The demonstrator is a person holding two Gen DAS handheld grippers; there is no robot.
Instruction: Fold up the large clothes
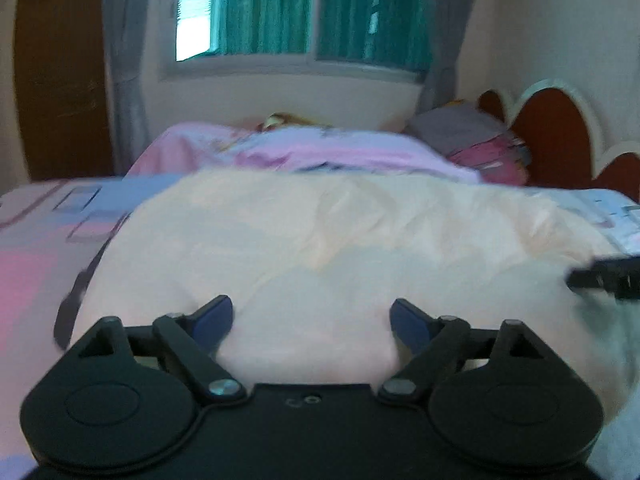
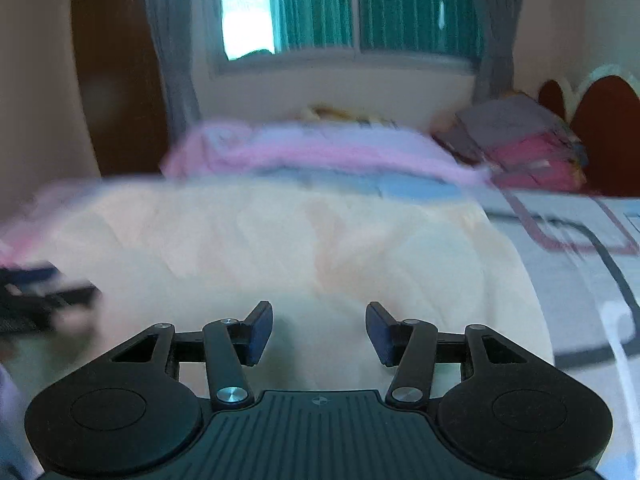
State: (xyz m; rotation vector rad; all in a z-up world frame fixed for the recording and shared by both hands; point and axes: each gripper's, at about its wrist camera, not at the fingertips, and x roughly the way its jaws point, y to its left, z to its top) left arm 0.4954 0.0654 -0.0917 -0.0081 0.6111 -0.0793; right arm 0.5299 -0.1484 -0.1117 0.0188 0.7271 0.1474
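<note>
Lying spread across the near part of the bed, the cream garment (image 1: pixel 320 240) runs with its long axis left to right, its near edge directly under and ahead of both grippers. It sits on the patterned bedsheet (image 2: pixel 580 248), with a pink blanket (image 1: pixel 340 152) bunched beyond its far edge and a stack of folded clothes (image 2: pixel 528 140) at the far right by the headboard.

The left gripper (image 1: pixel 312 318) hovers over the near left portion of the cloth — its jaws stand wide apart, nothing pinched between the blue pads, only fabric showing beneath the gap. The right gripper (image 2: pixel 319 330) sits over the near right portion, jaws about half open and likewise empty. Each shows at the edge of the other's view, so the two are side by side, neither clearly closer to the garment's near edge.

Both point forward and downward toward the cloth. Blur hides whether the fingertips touch the fabric. The next move likely calls for both to pinch the near edge — that is a judgement only.
</note>
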